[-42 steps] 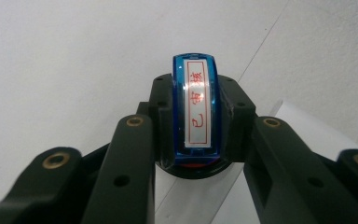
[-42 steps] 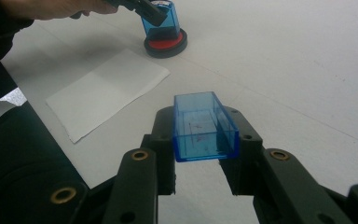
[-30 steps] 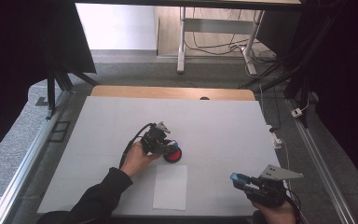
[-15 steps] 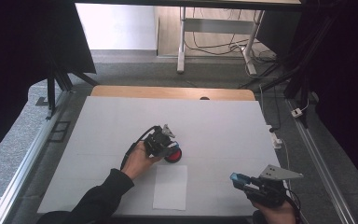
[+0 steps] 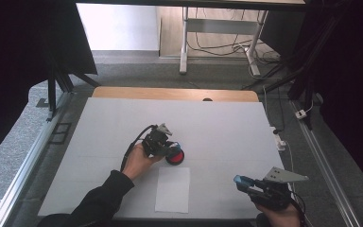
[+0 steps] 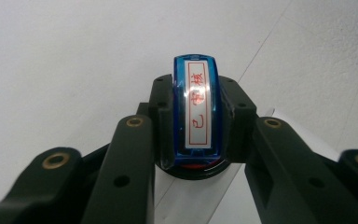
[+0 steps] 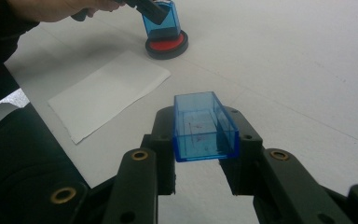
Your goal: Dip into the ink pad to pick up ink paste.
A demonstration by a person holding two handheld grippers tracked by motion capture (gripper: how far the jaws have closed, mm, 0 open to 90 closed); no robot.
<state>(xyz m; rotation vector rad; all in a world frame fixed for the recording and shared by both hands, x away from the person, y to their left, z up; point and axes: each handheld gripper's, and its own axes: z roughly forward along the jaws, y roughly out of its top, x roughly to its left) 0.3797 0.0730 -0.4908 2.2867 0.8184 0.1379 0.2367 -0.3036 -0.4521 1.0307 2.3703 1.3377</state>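
**White table, stamp pressed on its red ink pad**

White covering spreads across the table, and near its middle a blue stamp stands on a round red ink pad. The left gripper is clenched on the stamp's sides; in the left gripper view its black jaws hide most of the pad, leaving a red sliver under the stamp. Red characters on the stamp's white label are too small to read surely. Just beside the pad, toward the person, lies a white paper sheet. Well apart at the near right edge, the right gripper is clenched on a clear blue cap, held above the table. That hand is cut off by the high view's bottom edge.
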